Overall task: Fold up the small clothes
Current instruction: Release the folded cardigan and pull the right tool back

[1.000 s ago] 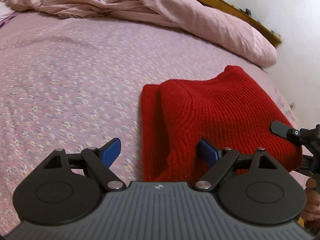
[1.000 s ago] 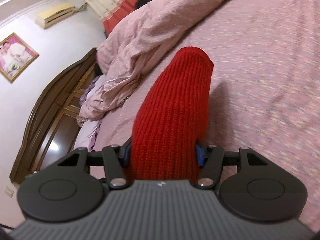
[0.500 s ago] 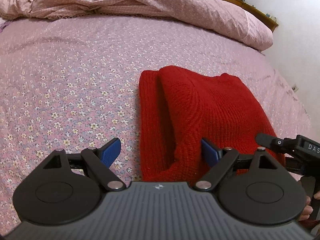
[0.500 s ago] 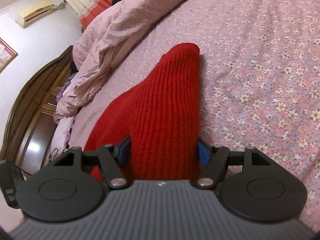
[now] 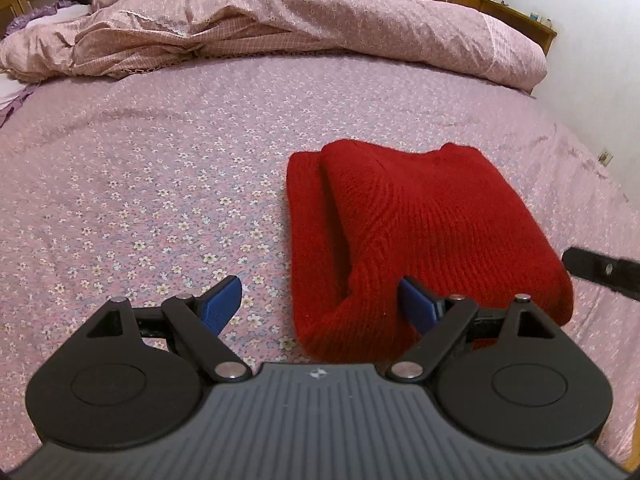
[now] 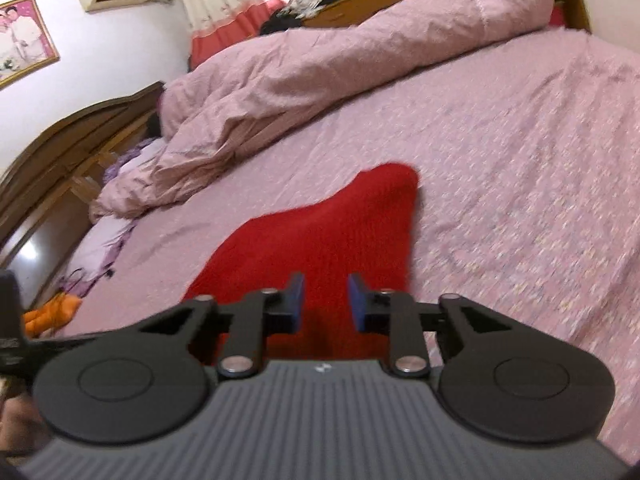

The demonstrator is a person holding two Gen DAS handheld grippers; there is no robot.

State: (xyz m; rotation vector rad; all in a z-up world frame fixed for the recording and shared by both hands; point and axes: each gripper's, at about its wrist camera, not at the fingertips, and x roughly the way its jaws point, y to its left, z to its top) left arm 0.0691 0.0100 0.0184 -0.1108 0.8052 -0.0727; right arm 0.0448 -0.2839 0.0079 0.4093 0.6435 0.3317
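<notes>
A red knitted sweater [image 5: 416, 232] lies folded on the pink flowered bed sheet [image 5: 160, 184]. My left gripper [image 5: 320, 300] is open and empty, just short of the sweater's near left corner. In the right wrist view the sweater [image 6: 332, 232] lies flat ahead. My right gripper [image 6: 323, 302] is above its near edge with the blue pads a narrow gap apart and nothing between them. Part of the right gripper shows at the right edge of the left wrist view [image 5: 600, 268].
A crumpled pink duvet [image 5: 304, 20] runs along the far side of the bed. A wooden headboard [image 6: 60, 152] and pillows are at the left in the right wrist view. An orange item [image 6: 52, 312] lies at the left bed edge. A wall is on the right.
My right gripper let go of the sweater and drew back and up, its jaws now narrower. The sweater dropped flat on the bed. My left gripper stayed open and rose slightly.
</notes>
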